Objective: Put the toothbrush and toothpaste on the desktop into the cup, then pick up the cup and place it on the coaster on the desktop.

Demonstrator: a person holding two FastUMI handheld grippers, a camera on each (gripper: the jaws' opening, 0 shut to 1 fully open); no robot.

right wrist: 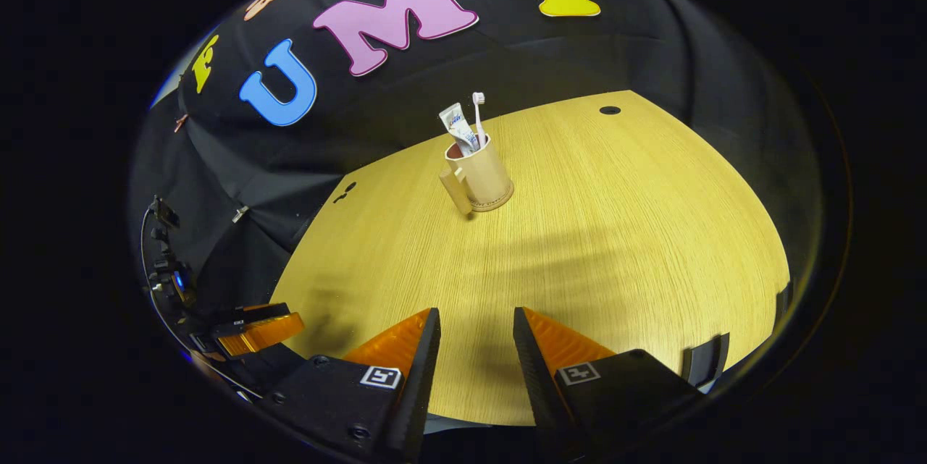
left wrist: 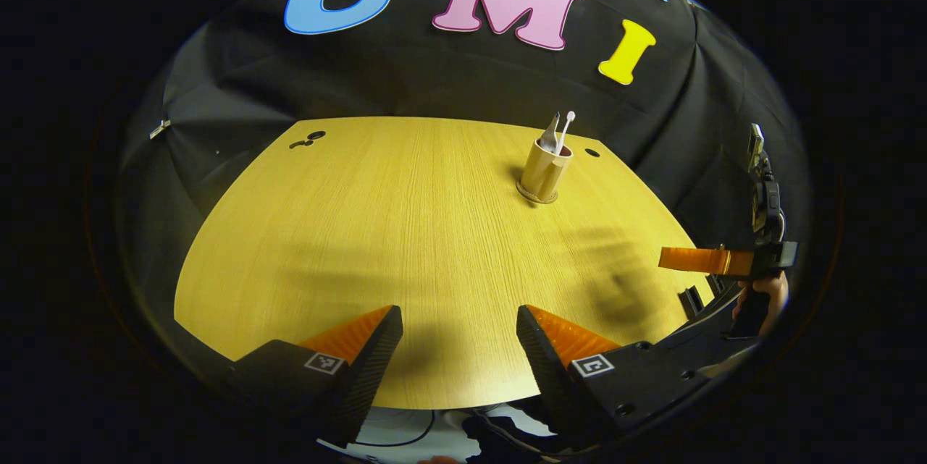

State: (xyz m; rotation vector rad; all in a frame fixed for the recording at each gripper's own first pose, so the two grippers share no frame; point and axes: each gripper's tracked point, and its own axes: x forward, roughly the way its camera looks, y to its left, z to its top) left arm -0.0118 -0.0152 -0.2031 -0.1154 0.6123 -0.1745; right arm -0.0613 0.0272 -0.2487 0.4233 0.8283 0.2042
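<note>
A tan cup [left wrist: 544, 171] [right wrist: 481, 174] stands upright on a round coaster [left wrist: 537, 195] [right wrist: 495, 202] at the far side of the wooden table. A white toothbrush [left wrist: 565, 127] [right wrist: 478, 111] and a white toothpaste tube [left wrist: 550, 132] [right wrist: 456, 124] stick out of the cup. My left gripper [left wrist: 459, 319] hangs open over the table's near edge, holding nothing. My right gripper [right wrist: 476, 323] is open and holds nothing, also near the front edge. The right gripper [left wrist: 695, 259], held by a hand, appears at the right of the left gripper view. The left gripper [right wrist: 264, 330] shows at the lower left of the right gripper view.
The wooden table [left wrist: 405, 232] [right wrist: 615, 247] has small dark holes [left wrist: 310, 138] [right wrist: 610, 110] near its far corners. Black cloth walls stand close behind the table. Cables [left wrist: 405, 439] lie on the floor below the front edge.
</note>
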